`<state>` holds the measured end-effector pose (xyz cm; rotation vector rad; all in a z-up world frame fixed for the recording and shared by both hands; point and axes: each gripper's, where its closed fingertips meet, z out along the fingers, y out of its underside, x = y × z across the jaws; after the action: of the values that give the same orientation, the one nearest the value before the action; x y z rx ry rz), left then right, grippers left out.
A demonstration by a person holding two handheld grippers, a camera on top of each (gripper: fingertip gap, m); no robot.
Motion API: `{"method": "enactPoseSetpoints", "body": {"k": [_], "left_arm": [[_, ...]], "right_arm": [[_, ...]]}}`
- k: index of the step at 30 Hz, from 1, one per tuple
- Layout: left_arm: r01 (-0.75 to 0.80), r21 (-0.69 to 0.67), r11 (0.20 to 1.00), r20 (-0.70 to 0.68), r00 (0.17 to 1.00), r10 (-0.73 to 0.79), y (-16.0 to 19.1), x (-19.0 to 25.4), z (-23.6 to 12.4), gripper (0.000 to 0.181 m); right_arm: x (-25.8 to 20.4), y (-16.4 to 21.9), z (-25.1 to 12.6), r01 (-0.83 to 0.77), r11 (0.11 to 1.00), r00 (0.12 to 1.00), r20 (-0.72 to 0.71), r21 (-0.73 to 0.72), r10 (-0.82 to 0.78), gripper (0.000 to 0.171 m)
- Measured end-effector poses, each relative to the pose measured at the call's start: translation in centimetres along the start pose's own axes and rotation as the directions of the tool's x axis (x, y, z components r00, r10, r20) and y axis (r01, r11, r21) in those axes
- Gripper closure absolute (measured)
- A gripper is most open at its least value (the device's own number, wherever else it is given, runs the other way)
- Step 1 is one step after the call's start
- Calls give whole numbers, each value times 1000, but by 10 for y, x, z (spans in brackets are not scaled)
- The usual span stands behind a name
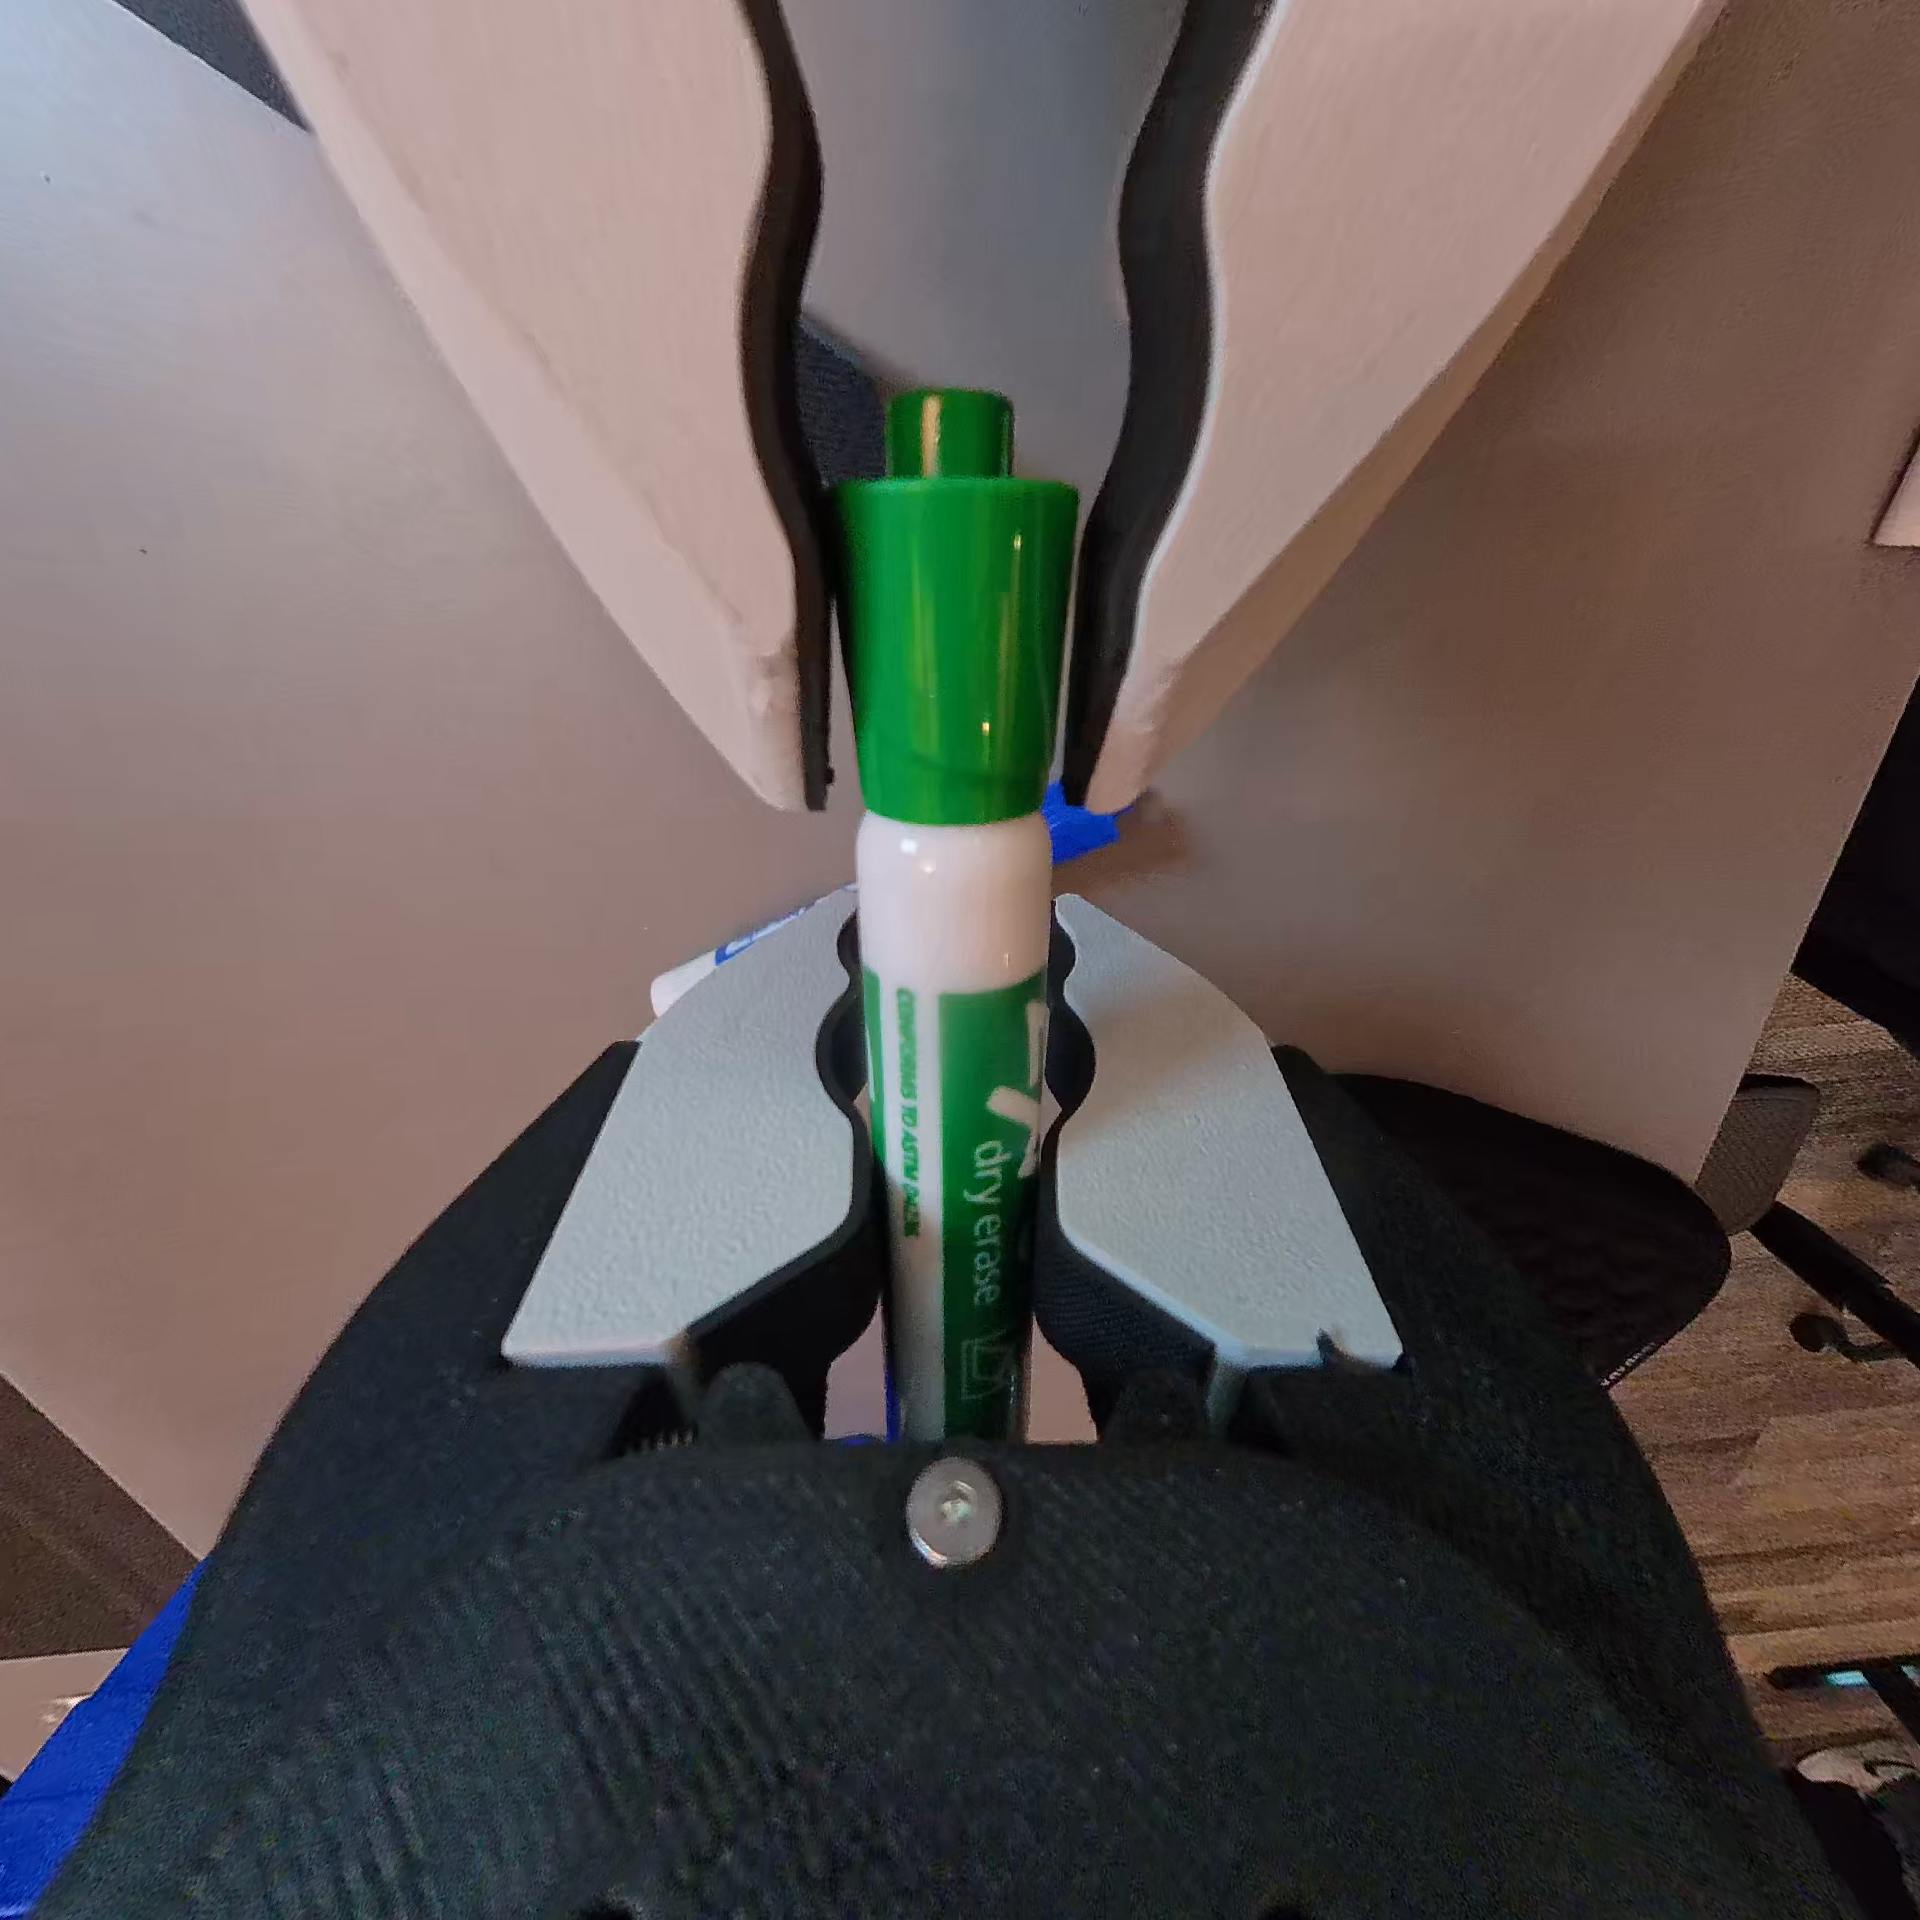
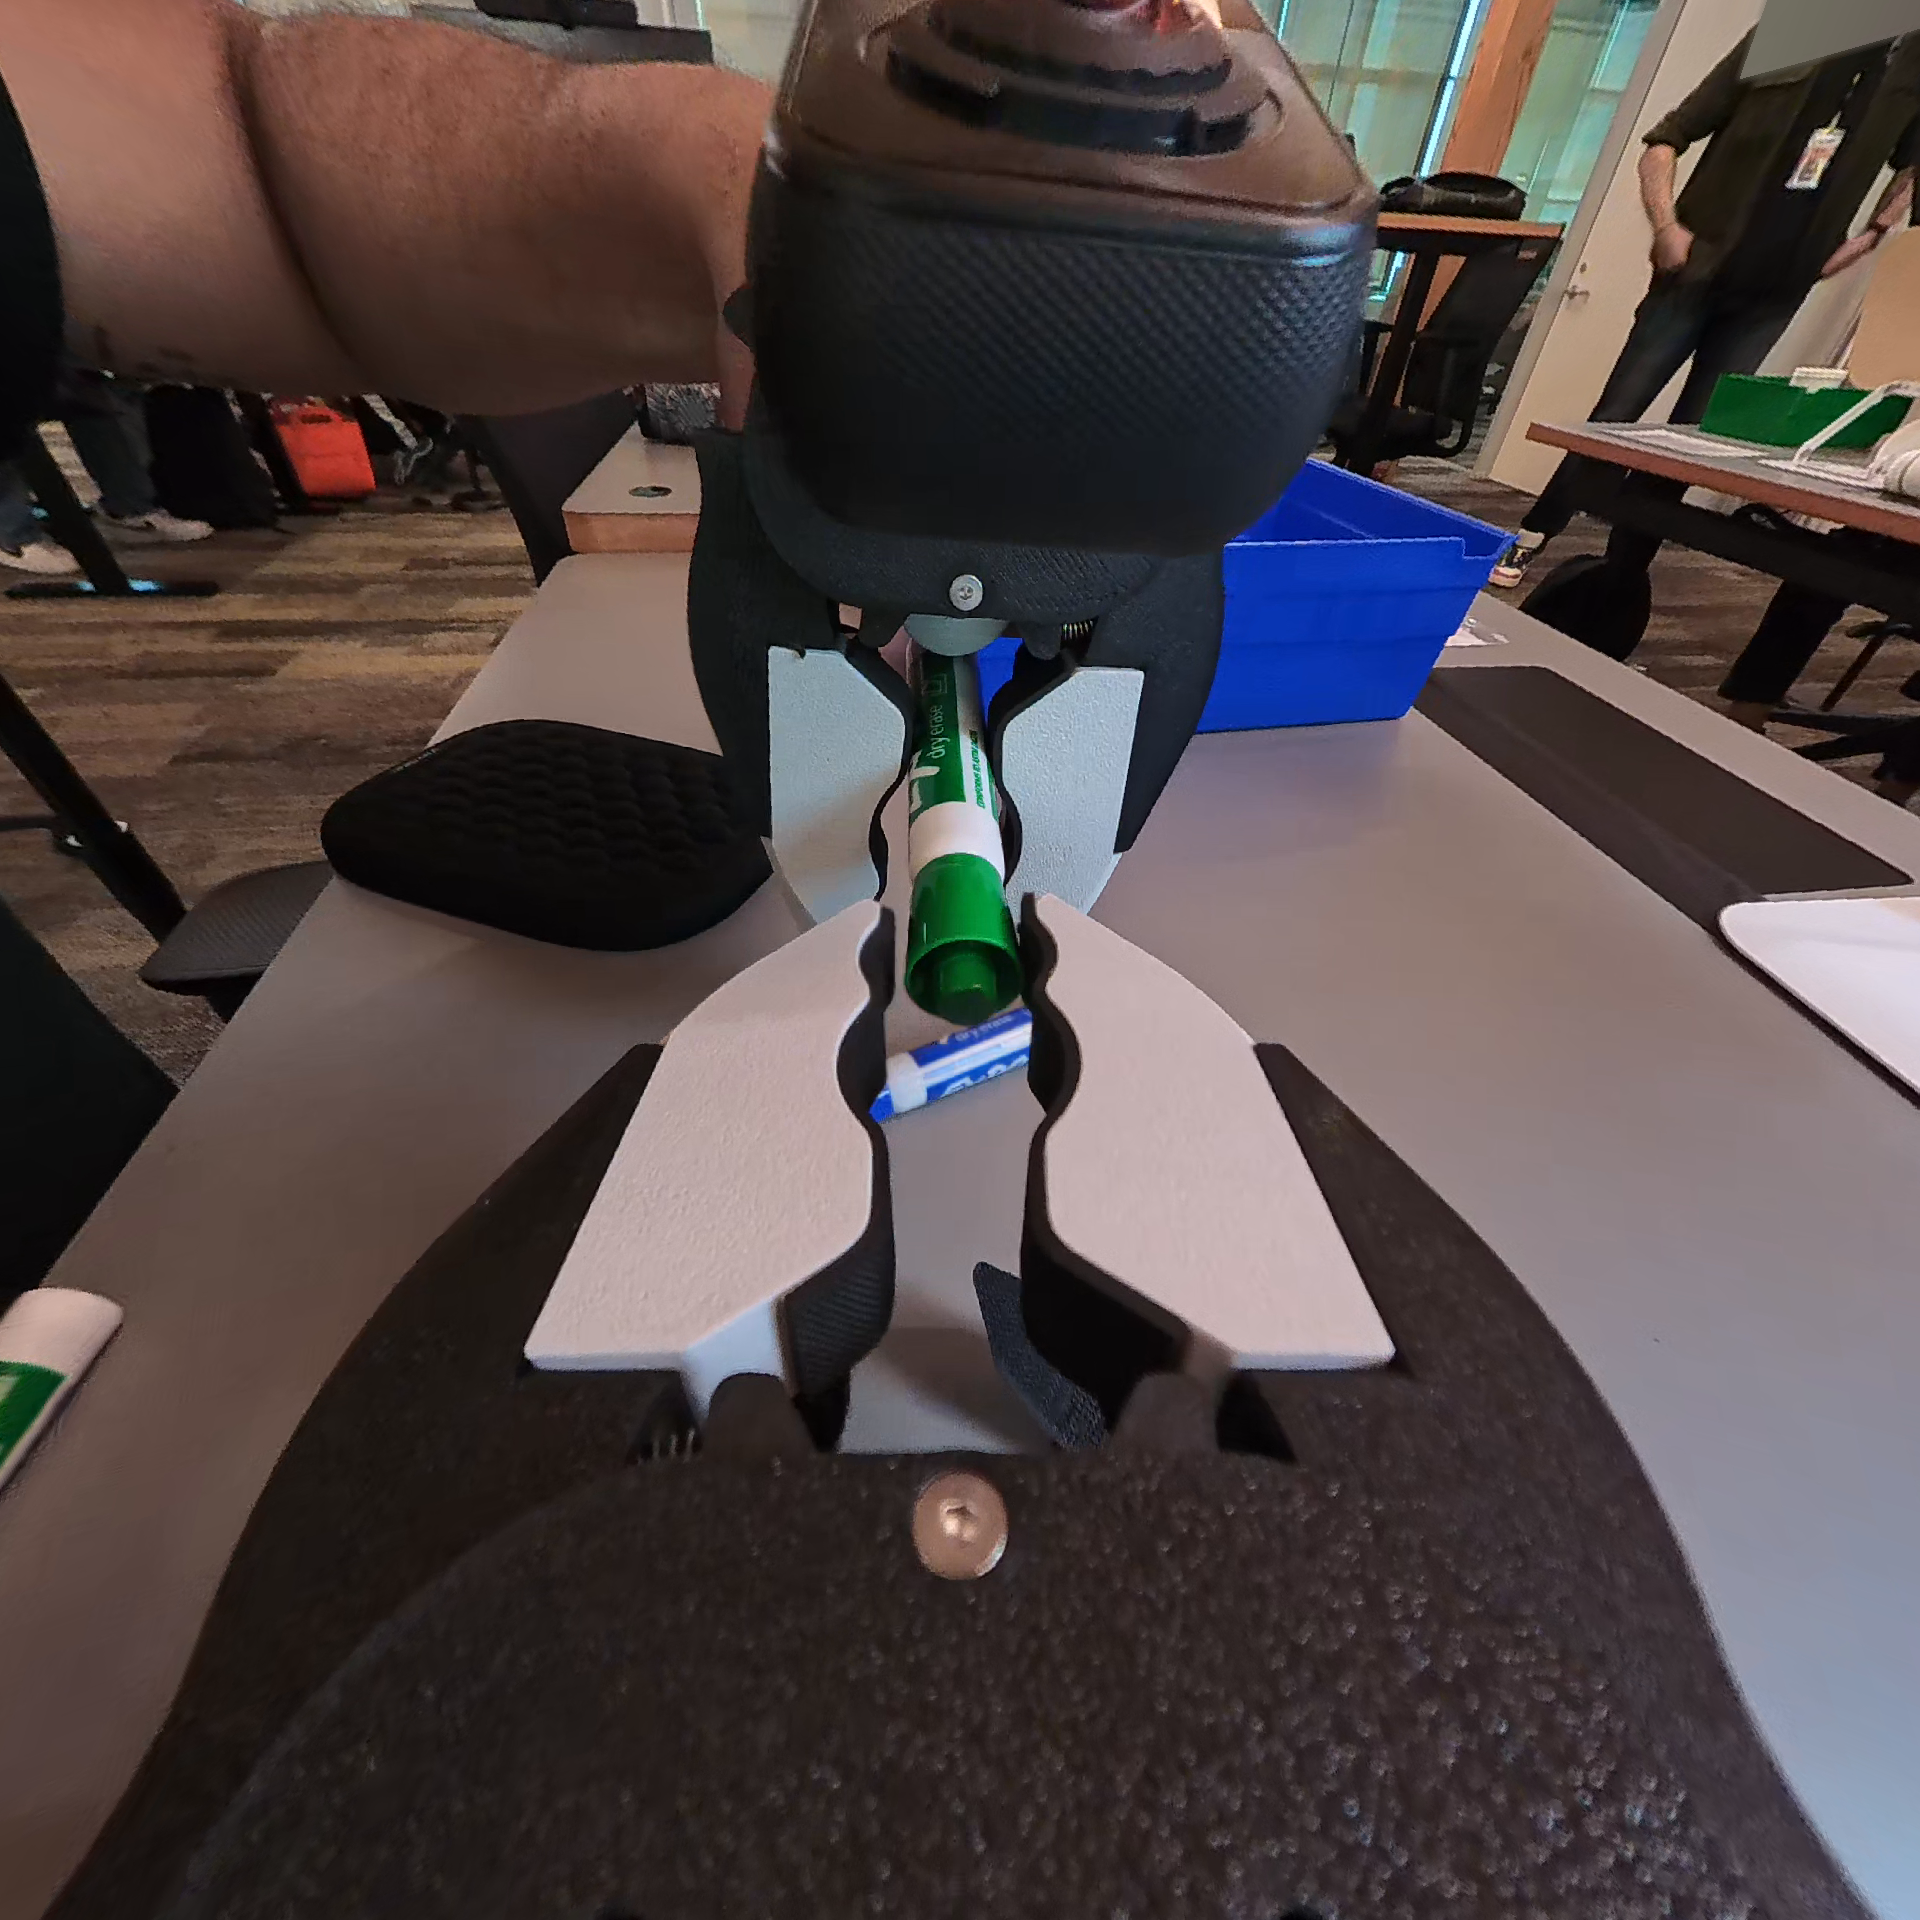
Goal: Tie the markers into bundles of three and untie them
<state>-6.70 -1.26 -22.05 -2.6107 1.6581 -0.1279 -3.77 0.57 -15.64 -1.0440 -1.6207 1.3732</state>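
A green-capped dry-erase marker (image 1: 951, 675) is held lengthwise in my left gripper (image 1: 951, 925), which is shut on its white and green barrel. The cap end points at my right gripper (image 1: 951, 800), whose black pads sit against the cap on both sides. In the right wrist view my right gripper (image 2: 956, 920) closes round the cap of the green marker (image 2: 951, 821), with the left gripper (image 2: 951, 894) opposite it, above the grey table (image 2: 1351, 1039). A blue marker (image 2: 956, 1065) lies on the table under the fingertips. Another green marker (image 2: 31, 1382) lies at the near left edge.
A blue bin (image 2: 1351, 603) stands behind the left gripper. A black mesh pad (image 2: 540, 831) lies at the left edge, a dark mat (image 2: 1621, 790) and a white mat (image 2: 1849, 977) at the right. A person (image 2: 1745, 208) stands by another table at the back right. Tip to tip, the grippers are about 7 cm apart.
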Motion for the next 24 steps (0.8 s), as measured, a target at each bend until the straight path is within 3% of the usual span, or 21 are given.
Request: {"method": "enactPoseSetpoints", "body": {"k": [13,19,24], "left_arm": [[33,13,999,12,999,-33,7,-7,-2,150],[91,127,988,6,996,-92,7,-9,-1,150],[71,261,963,-16,997,-69,-15,0,7,150]], "right_arm": [[10,-6,-17,-28,999,1000,-14,-29,27,138],[-2,8,-47,37,976,998,50,-215,-26,134],[2,9,-41,-7,989,1000,-28,-149,3,134]]}}
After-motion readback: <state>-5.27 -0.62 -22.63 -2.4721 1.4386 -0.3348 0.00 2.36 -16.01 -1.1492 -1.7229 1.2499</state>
